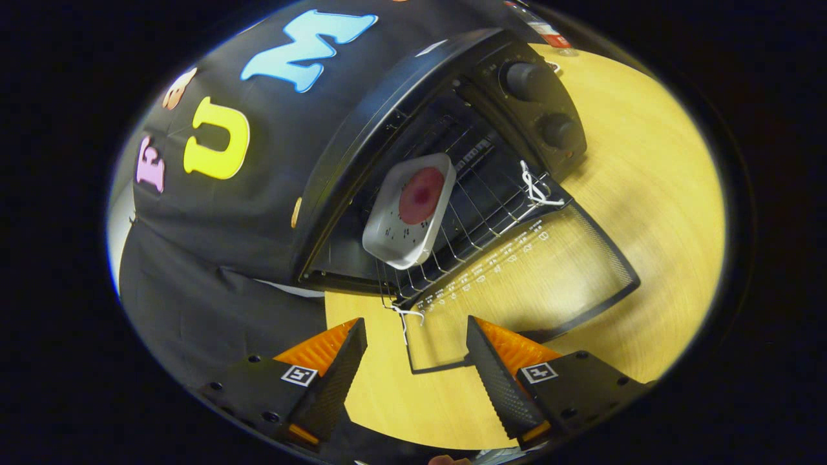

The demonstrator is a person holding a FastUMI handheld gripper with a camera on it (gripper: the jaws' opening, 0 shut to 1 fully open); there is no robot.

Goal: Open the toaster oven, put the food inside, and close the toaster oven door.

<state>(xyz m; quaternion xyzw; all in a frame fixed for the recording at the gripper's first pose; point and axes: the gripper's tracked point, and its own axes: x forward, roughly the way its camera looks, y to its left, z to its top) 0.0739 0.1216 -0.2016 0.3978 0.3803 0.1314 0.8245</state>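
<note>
One gripper (417, 352), fingers spread wide, holding nothing, above bare wooden surface (652, 213). Toaster oven (452, 110) ahead, glass door (549, 271) dropped flat open toward fingers, its front edge between fingertips. Wire rack (478, 213) slid partway out. White tray (410, 210) with red food (421, 195) on rack, well beyond fingers. Open wood beside door.

Recording booth, black cloth wall (213, 258), toaster oven (413, 116) on wooden table (659, 213)

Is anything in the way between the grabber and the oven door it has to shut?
Nothing visible. The open gripper sits just before the lowered glass door, bare table around. The food tray rests on the rack.
</note>
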